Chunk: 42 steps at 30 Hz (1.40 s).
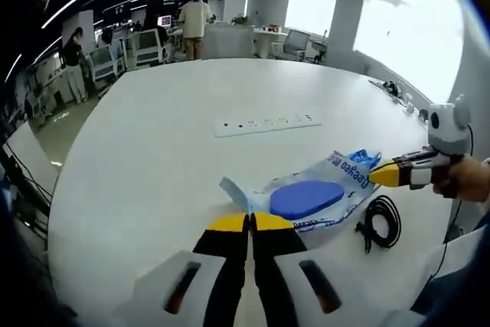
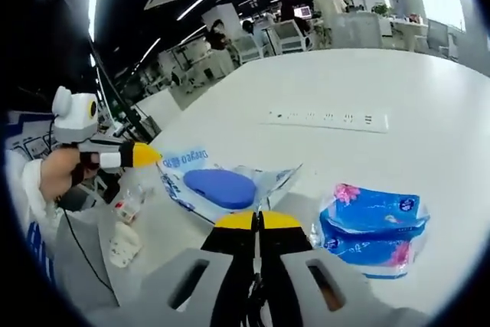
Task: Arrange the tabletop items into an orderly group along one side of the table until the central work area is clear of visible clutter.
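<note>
Jaws on both our grippers are pressed together, each pinching one end of a clear plastic bag [image 1: 310, 193] with blue print and a flat blue object [image 1: 306, 198] inside. Our left gripper [image 1: 250, 223] nips the bag's near corner in the left gripper view; our right gripper [image 1: 387, 174] enters from the right, clamped on the far end. From the right gripper view, our right gripper [image 2: 259, 221] grips its edge. The bag lies on a white round surface [image 1: 168, 151]. Near it we see a coiled black cable [image 1: 383, 221], a blue tissue pack [image 2: 373, 227] and a white power strip [image 1: 264, 123].
</note>
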Available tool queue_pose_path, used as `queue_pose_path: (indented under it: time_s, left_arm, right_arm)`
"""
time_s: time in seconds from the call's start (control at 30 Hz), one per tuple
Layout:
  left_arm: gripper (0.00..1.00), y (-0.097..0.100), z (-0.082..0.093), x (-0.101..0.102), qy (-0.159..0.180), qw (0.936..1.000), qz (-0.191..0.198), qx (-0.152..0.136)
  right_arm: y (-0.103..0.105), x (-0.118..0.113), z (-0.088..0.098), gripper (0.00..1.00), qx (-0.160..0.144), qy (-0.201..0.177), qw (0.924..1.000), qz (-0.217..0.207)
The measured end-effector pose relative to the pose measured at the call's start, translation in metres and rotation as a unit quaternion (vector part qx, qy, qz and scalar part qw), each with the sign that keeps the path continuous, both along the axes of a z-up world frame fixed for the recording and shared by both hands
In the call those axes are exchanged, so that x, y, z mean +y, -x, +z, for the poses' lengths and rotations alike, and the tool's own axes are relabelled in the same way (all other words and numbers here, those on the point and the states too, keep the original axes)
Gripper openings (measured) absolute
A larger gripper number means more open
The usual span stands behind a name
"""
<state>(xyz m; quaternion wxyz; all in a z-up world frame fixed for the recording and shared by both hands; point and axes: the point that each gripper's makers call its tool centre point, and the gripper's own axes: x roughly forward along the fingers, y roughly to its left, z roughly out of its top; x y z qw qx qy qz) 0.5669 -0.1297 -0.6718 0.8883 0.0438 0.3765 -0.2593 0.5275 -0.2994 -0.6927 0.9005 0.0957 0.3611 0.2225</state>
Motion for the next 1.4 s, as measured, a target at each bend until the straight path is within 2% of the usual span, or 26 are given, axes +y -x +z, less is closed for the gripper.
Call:
queue_pose_path:
  time_s: [0.17, 0.3, 0.4, 0.53, 0.63, 1.03, 1.27, 1.4]
  left_arm:
    - [0.00, 0.000, -0.013, -0.002, -0.009, 0.9998, -0.007, 0.014]
    - [0.00, 0.004, -0.026, 0.001, -0.010, 0.9993, -0.002, 0.035]
    - [0.00, 0.009, -0.034, 0.002, -0.012, 0.9989, -0.002, 0.046]
    - [0.00, 0.014, -0.043, 0.001, -0.002, 0.9982, 0.006, 0.060]
    - [0.00, 0.018, -0.053, 0.002, -0.007, 0.9974, 0.008, 0.071]
    - [0.00, 0.025, -0.071, 0.008, -0.012, 0.9963, 0.015, 0.084]
    - [0.00, 0.029, -0.081, 0.011, -0.018, 0.9957, 0.022, 0.089]
    - [0.00, 0.027, -0.083, 0.013, -0.004, 0.9955, 0.041, 0.085]
  right_arm:
    - [-0.002, 0.000, -0.006, 0.00, 0.004, 0.007, 1.0000, -0.002]
    - [0.001, -0.004, -0.017, 0.00, 0.031, -0.004, 0.9994, -0.013]
    - [0.006, -0.006, -0.027, 0.00, 0.040, 0.008, 0.9991, -0.009]
    - [0.009, -0.010, -0.037, 0.00, 0.059, 0.005, 0.9981, -0.021]
    - [0.011, -0.011, -0.042, 0.00, 0.065, 0.003, 0.9976, -0.022]
    - [0.019, -0.015, -0.059, 0.00, 0.080, 0.008, 0.9964, -0.024]
    - [0.020, -0.015, -0.062, 0.00, 0.084, 0.011, 0.9962, -0.022]
    - [0.020, -0.015, -0.062, 0.00, 0.082, 0.011, 0.9963, -0.024]
